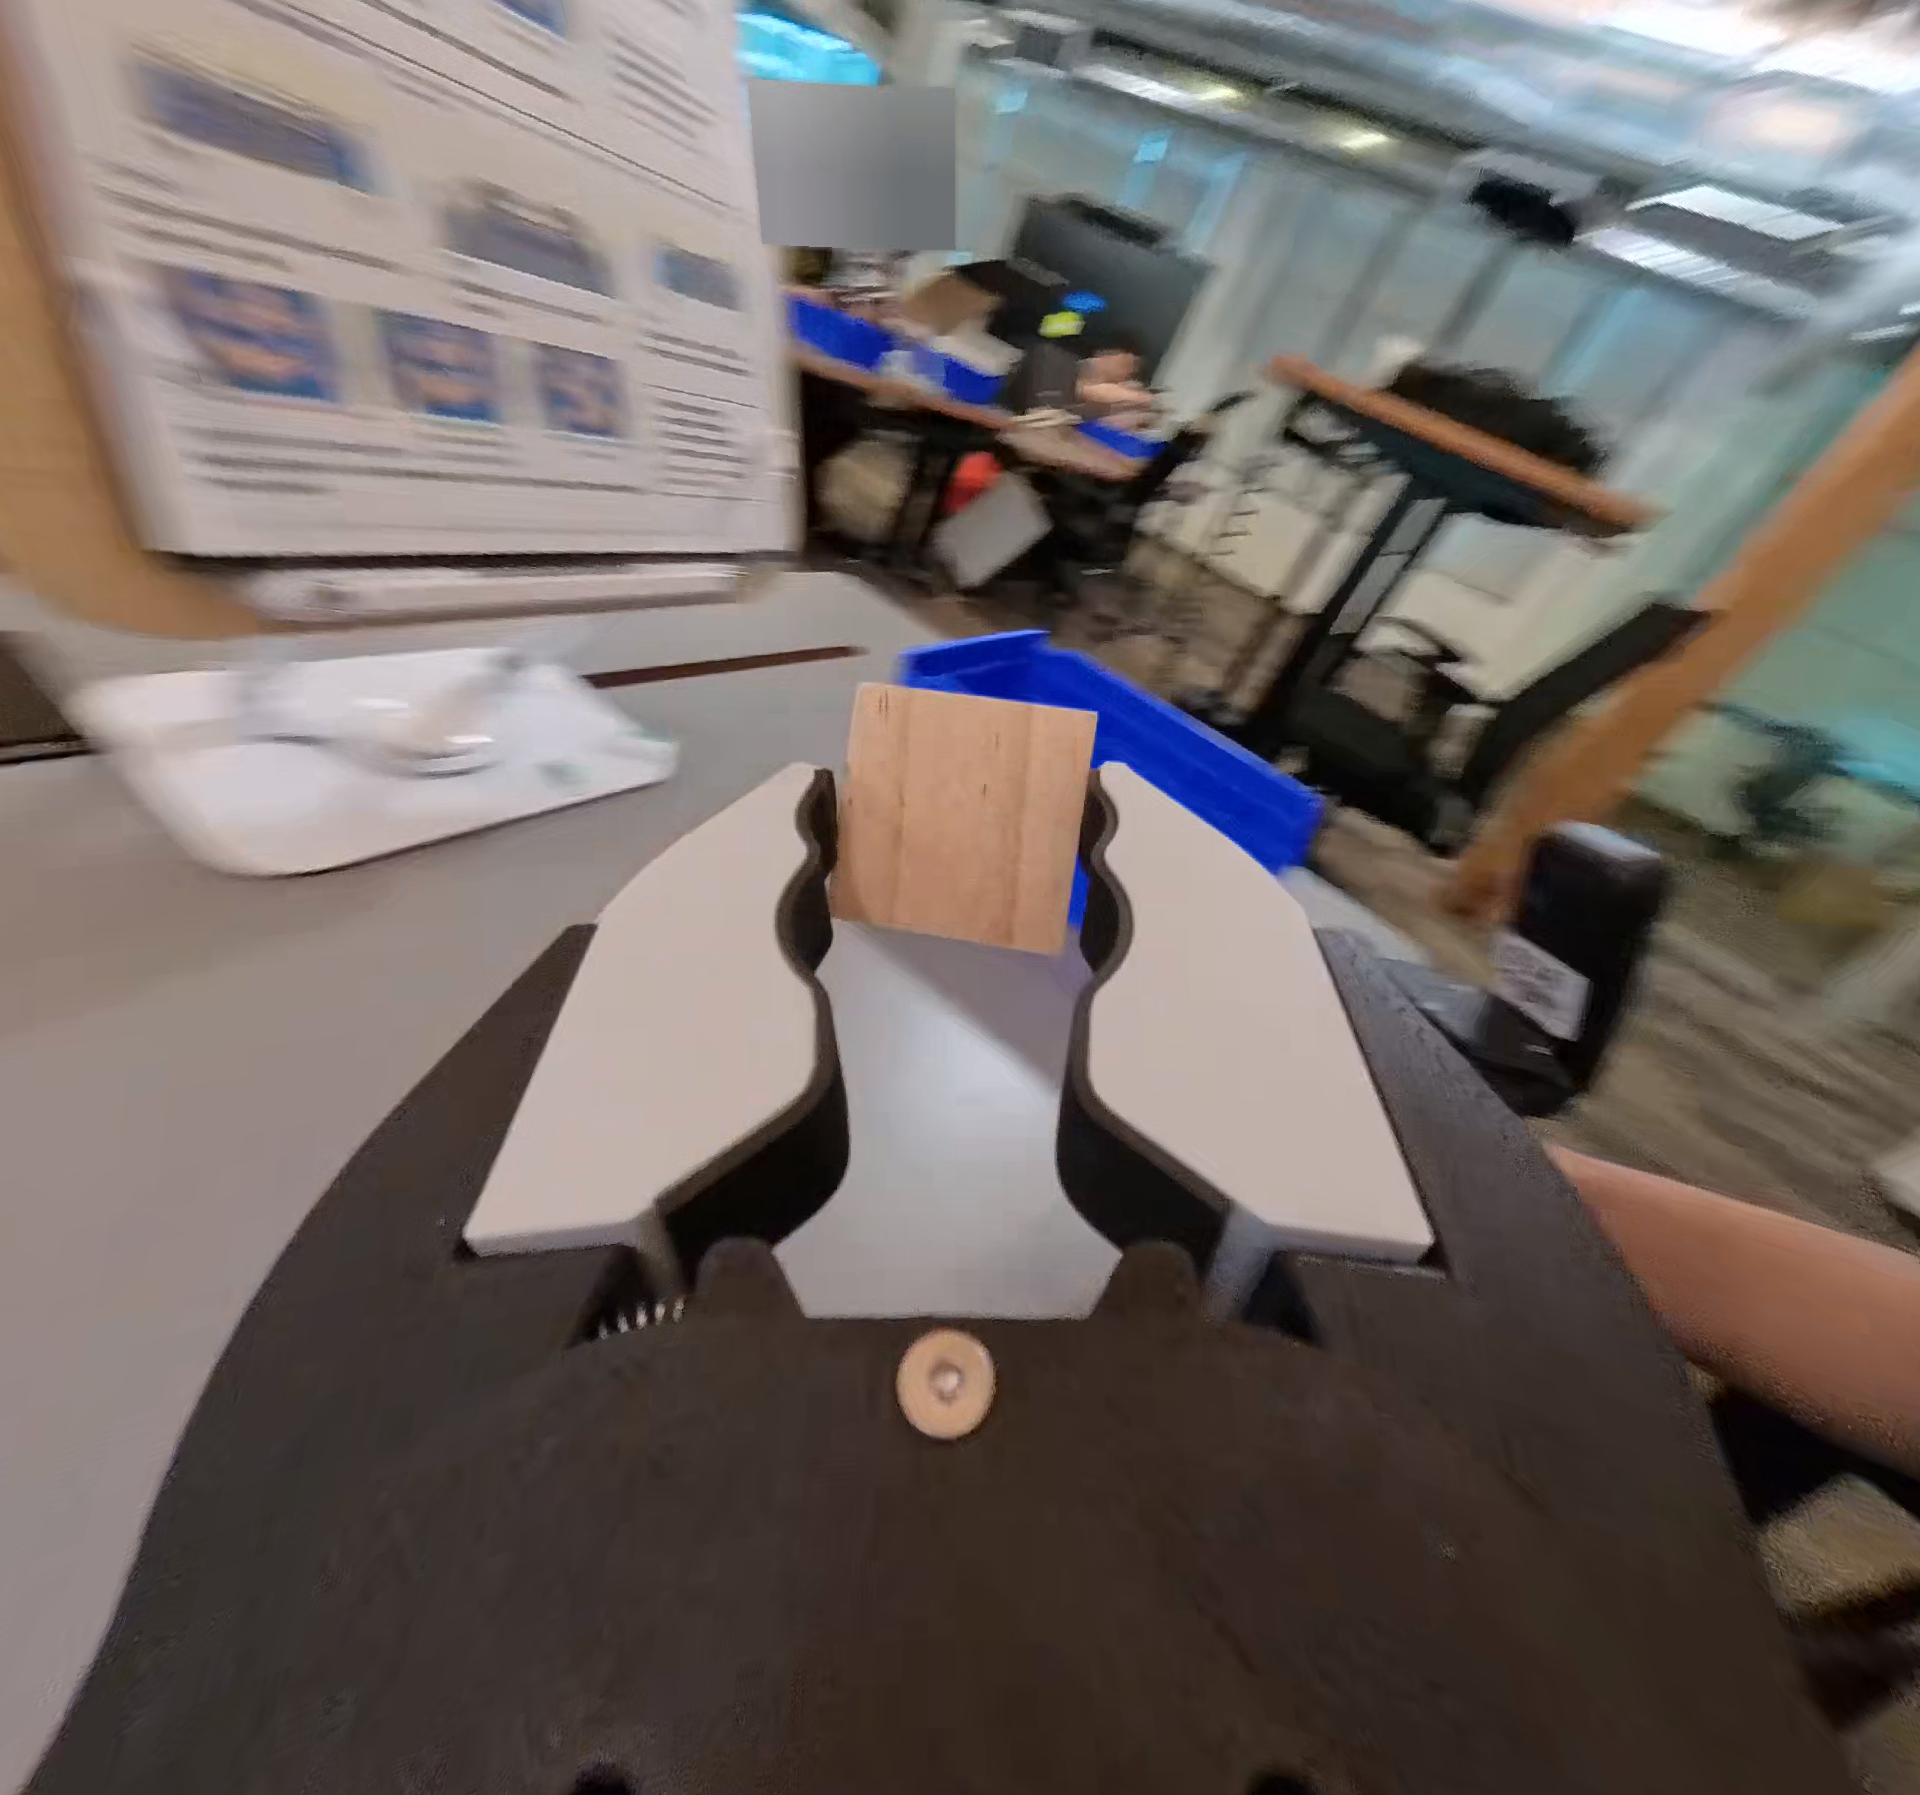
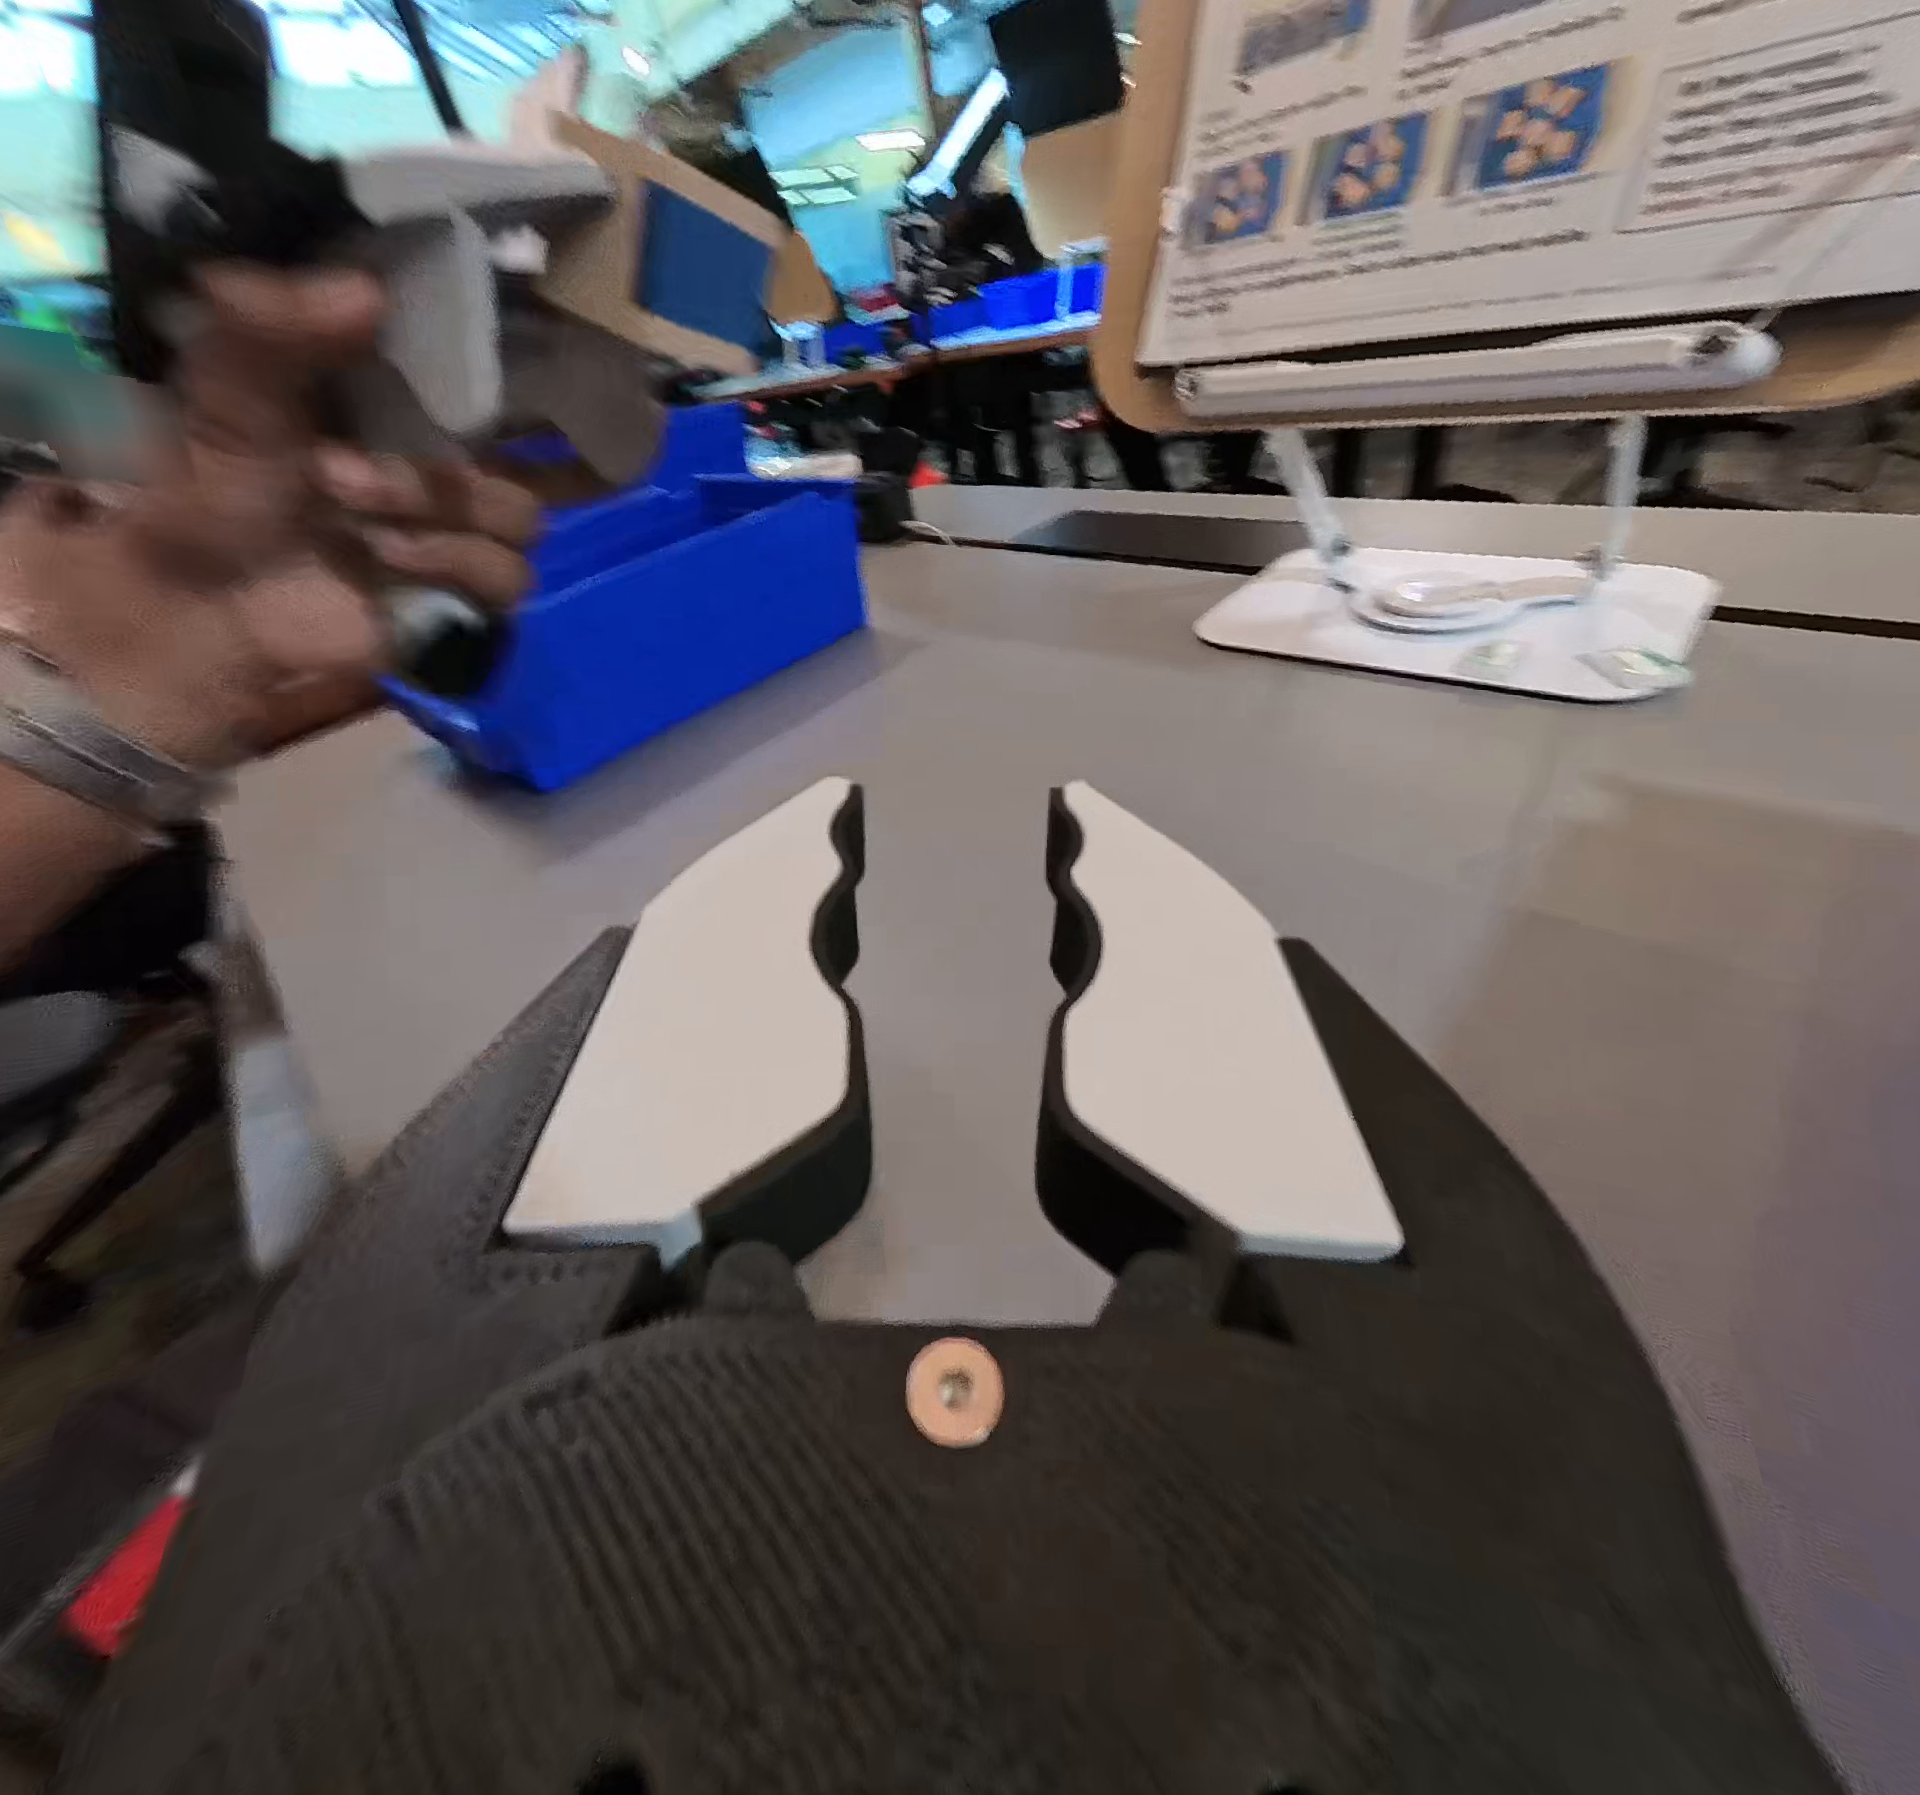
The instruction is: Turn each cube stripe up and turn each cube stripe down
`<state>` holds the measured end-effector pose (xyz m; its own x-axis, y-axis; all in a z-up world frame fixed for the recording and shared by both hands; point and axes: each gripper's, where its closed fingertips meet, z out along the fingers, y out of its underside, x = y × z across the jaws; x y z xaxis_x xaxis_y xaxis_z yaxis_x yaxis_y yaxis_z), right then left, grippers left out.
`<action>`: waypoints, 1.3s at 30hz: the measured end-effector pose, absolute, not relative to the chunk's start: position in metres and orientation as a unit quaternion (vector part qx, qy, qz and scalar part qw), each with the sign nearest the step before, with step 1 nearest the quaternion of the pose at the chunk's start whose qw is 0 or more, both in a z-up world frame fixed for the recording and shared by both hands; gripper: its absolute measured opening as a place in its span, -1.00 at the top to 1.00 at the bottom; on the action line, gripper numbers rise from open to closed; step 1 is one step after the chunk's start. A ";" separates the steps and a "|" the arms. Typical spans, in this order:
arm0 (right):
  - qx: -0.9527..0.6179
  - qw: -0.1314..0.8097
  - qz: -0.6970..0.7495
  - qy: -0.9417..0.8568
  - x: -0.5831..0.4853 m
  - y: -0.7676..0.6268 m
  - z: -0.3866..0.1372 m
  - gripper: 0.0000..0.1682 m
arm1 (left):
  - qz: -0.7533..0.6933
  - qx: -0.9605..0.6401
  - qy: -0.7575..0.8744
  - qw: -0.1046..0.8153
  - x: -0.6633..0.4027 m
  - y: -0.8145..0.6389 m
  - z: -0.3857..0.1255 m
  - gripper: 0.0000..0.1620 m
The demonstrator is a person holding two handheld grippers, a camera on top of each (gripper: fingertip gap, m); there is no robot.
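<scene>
Going left to right in the left wrist view: at the left stands a white-footed stand (image 1: 312, 779) holding up a cardboard-backed sheet of pictures (image 1: 395, 218), propped so whoever's working can glance at it, I'd guess. In the middle, the left claw (image 1: 961, 820) is pinching a plain wooden cube (image 1: 961, 815) between its tips, lifted clear of the grey surface (image 1: 208, 1018) and slightly tilted, which makes sense if it's mid-turn. Just behind it at centre right sits a blue plastic bin (image 1: 1174, 748), probably where the cubes live.

In the right wrist view, the other claw with the person's hand (image 2: 239, 582) around its handle shows at the upper left, too smeared to pick out the cube there. The bin is left of centre, and the right claw (image 2: 954, 872) at the bottom middle is spread with nothing between its fingers, hovering low over bare surface, likely waiting its turn. The stand is at the upper right.

Hard to make out: no stripe shows on the cube face toward the camera, so which side it's on I can't tell. The bin's inside is hidden by its walls, so any other cubes aren't visible. The background is all motion blur.
</scene>
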<state>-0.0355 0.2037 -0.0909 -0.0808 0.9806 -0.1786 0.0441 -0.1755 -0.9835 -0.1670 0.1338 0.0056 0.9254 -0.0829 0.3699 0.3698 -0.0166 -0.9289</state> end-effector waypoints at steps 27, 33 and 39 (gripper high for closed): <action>-0.467 0.266 0.740 -0.404 -0.020 0.176 -0.051 0.50 | -0.554 -0.553 -0.006 0.623 -0.020 0.176 -0.048 0.43; -0.467 0.296 0.736 -0.390 -0.015 0.191 -0.040 0.50 | -0.543 -0.555 -0.040 0.630 -0.032 0.179 -0.052 0.31; -0.548 0.430 0.601 -0.393 -0.010 0.289 0.002 0.50 | -0.542 -0.534 -0.088 0.643 -0.054 0.178 -0.054 0.31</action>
<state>-0.0096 0.2888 0.0019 -0.0304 0.9466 -0.3209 -0.0862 -0.3223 -0.9427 -0.0543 0.1781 -0.0541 0.3964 -0.6039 0.6915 0.7909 -0.1579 -0.5912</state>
